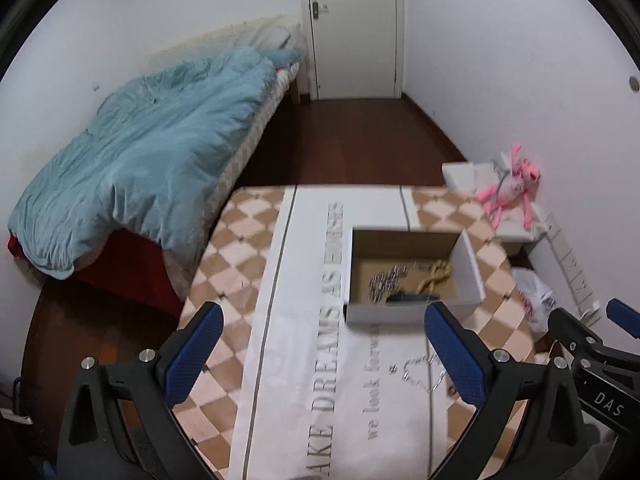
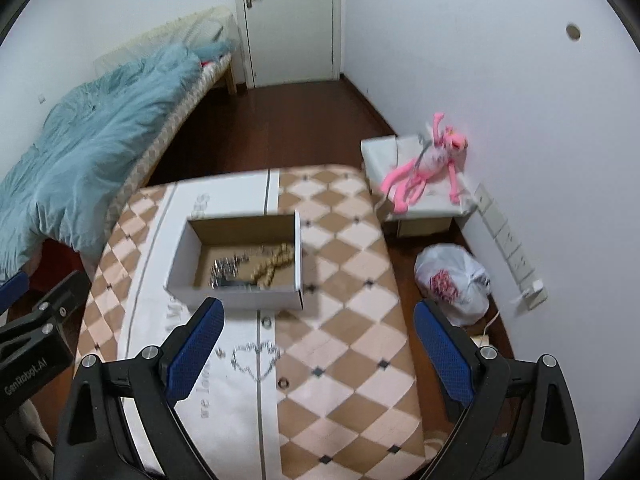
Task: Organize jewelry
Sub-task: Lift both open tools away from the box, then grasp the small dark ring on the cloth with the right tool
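Two hand-held grippers hover over a table [image 2: 352, 280] draped in a checkered cloth, the left gripper [image 1: 324, 344] and the right gripper [image 2: 316, 340] each with blue-padded jaws spread wide and holding nothing. An open cardboard box [image 2: 236, 298] at mid-table holds a silver chain [image 2: 228, 268] and gold beads [image 2: 272, 266]; another silver necklace [image 2: 256, 362] lies in a heart-shaped loop on the cloth just in front of it.

I see white walls [image 2: 480, 80], a closed white door [image 2: 288, 20] at the far end, dark wood floor [image 2: 300, 128]. Bed [image 1: 240, 152] along the left wall under a rumpled blue duvet [image 1: 140, 160]. Low white stool [image 2: 420, 200] by the right wall, pink plush toy [image 2: 424, 164] on it. White plastic bag [image 2: 452, 284] on the floor nearby. Checkered cloth [image 2: 352, 280] covers the table.
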Demonstrator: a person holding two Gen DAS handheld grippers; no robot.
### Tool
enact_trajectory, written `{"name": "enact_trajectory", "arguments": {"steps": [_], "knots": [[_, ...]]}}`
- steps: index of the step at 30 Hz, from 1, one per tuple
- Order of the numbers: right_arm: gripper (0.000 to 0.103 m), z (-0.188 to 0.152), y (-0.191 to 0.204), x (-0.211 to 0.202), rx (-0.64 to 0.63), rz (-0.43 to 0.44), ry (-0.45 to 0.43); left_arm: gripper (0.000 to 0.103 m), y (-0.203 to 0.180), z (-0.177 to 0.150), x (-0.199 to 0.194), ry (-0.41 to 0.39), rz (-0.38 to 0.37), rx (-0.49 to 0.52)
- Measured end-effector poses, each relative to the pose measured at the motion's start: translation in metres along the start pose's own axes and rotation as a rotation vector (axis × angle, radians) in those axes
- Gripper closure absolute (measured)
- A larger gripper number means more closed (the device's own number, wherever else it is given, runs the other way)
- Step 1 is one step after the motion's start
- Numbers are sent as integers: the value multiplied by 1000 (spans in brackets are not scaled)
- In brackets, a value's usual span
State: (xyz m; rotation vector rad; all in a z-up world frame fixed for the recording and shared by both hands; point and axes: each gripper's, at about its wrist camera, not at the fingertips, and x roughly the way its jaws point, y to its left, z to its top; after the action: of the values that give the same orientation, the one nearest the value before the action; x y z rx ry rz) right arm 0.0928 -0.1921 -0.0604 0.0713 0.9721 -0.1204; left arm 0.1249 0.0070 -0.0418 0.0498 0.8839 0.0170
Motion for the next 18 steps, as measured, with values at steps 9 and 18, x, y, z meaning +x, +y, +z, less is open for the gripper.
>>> {"name": "enact_trajectory", "arguments": {"steps": [9,18], "knots": [[29,-89,-3,112,51,173,227,0,3,-80,72,188,92,26],[58,-111,22,139,-65,102,163,0,10,-108,100,276,122,12]]}}
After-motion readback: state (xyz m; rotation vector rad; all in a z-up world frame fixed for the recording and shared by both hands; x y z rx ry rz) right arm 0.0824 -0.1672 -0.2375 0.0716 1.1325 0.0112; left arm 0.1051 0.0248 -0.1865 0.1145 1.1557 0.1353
